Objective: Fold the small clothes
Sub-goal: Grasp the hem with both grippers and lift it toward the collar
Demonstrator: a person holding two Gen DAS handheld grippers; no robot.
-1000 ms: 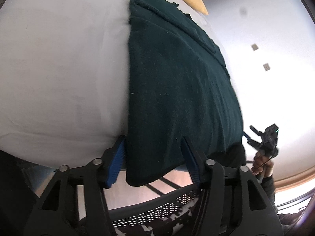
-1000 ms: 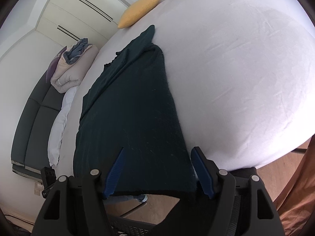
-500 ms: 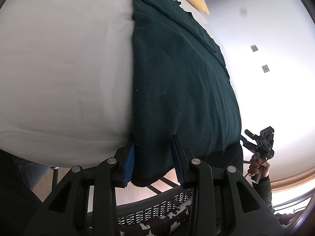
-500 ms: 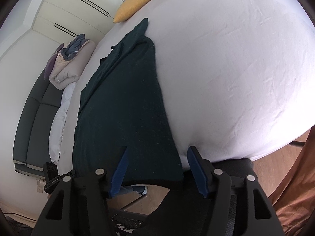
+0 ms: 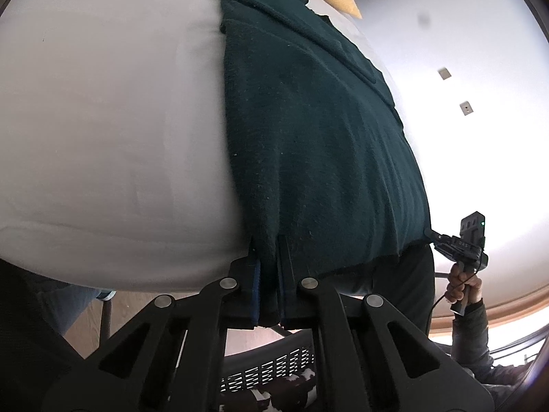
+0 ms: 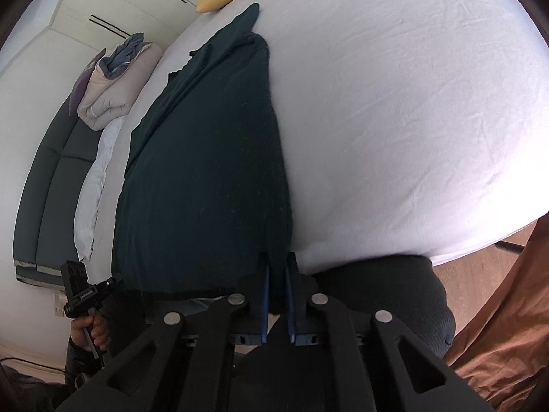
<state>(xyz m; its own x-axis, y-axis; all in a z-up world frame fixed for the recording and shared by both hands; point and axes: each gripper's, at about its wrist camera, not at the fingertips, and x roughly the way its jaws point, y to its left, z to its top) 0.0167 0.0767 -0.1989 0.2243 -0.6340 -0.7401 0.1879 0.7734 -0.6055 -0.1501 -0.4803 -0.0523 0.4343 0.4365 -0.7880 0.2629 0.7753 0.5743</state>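
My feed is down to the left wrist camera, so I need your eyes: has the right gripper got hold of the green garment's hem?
Observer: Yes. The right gripper is shut on the dark green garment at its near right corner.
Operator: What lies beyond that right edge?
Observer: Wrinkled white sheet.
Operator: Anything beside the bed?
Observer: A dark sofa on the left, with folded bedding on it.

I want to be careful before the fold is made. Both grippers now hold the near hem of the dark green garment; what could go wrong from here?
1. The left gripper and right gripper each pinch only a thin strip of the dark green garment, so a corner may slip out when lifted.
2. Uneven lifting could skew the fold.
3. The already folded far end may come undone.
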